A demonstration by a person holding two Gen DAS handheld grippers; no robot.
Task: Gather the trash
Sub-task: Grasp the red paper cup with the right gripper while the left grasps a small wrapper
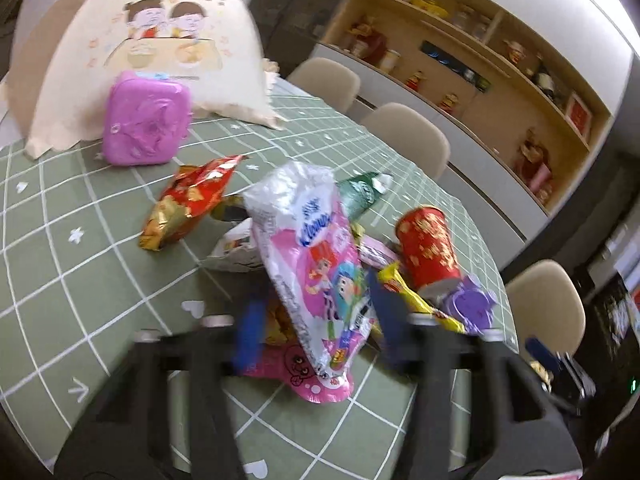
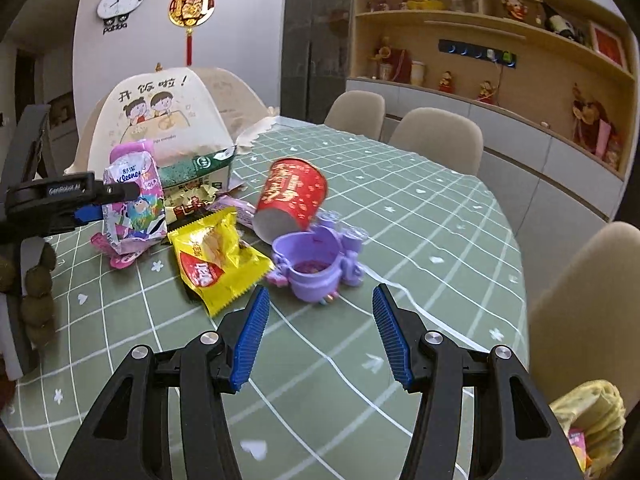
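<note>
Green grid tablecloth (image 2: 400,240) with white hearts and flowers covers the table. Cream mesh food cover (image 2: 160,120), printed with two cartoon kids, stands upper left of the right wrist frame. Purple square box (image 1: 146,124) sits touching its front edge, upper left of the left wrist frame. Beige chairs (image 2: 438,138) line the far side of the table; one more at right edge. Panda wall clock (image 2: 120,0) top left, red-gold hanging ornament (image 2: 191,6) beside it. Wooden shelves (image 2: 500,28) with figurines and jars upper right, white cabinets below them.
</note>
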